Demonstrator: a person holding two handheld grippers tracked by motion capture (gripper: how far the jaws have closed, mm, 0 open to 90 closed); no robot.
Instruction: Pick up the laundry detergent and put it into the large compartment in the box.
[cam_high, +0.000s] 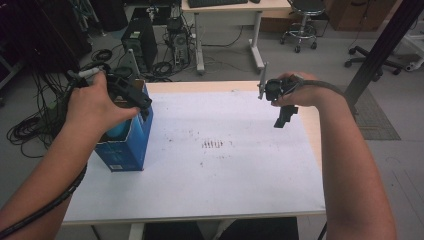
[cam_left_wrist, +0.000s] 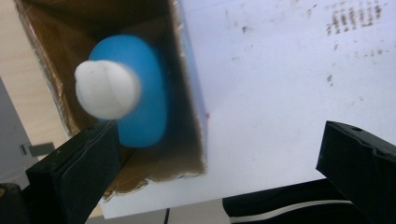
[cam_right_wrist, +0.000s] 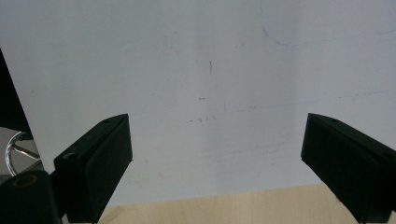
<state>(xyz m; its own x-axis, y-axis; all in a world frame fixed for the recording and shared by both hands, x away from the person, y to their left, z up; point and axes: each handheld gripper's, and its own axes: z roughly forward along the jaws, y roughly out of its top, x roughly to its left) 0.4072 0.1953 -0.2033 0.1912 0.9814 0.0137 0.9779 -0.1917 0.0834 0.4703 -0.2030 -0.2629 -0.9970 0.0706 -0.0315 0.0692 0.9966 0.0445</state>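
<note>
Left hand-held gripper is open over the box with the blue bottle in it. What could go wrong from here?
1. The left hand-held gripper has one jaw close to the torn cardboard rim of the blue box; it could catch and tip the box.
2. The blue bottle stands tilted inside, white cap up; it may lean further or slide.
3. The box sits near the edge of the table, so a nudge might push it off.

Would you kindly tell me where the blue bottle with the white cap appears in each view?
High view: blue bottle inside the blue cardboard box, far left.
Left gripper view: upper left, bottle in the box, white cap towards the camera.
Right gripper view: not in it.
Shared landmark: white table sheet.
</note>
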